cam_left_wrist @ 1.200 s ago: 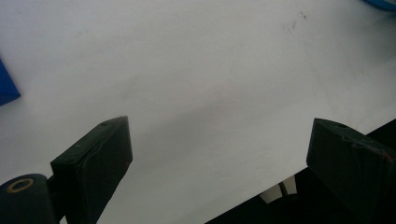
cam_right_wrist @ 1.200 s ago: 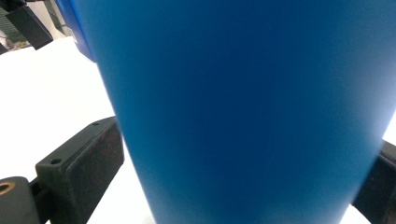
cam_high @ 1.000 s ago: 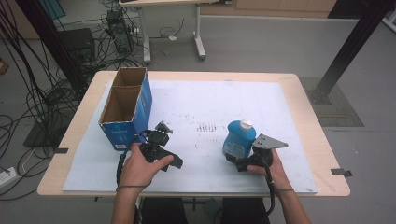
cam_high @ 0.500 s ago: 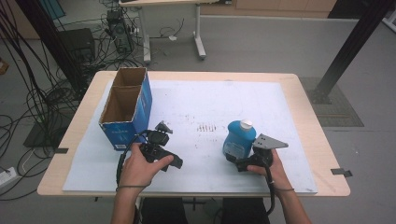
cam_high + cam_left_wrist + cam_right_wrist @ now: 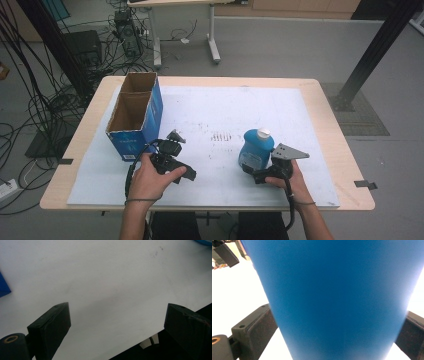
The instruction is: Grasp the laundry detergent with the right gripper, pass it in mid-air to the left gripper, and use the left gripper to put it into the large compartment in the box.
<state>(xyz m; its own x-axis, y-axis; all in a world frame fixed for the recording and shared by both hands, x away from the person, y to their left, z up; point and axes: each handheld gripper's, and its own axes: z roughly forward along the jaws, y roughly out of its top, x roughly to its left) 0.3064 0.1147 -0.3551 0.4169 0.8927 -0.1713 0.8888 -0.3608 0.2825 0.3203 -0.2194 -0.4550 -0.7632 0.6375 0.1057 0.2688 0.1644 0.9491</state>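
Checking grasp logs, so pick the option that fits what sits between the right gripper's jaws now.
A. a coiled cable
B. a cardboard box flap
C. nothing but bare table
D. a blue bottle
D: in the right gripper view the blue bottle sits between the two black jaws, and the high view shows the right gripper at the bottle's base.

One tall blue cardboard box [image 5: 134,122] with two open compartments, one blue plastic bottle [image 5: 255,149] with a white cap, two black handheld grippers.

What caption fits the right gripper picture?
Right gripper fingers on either side of a blue bottle.
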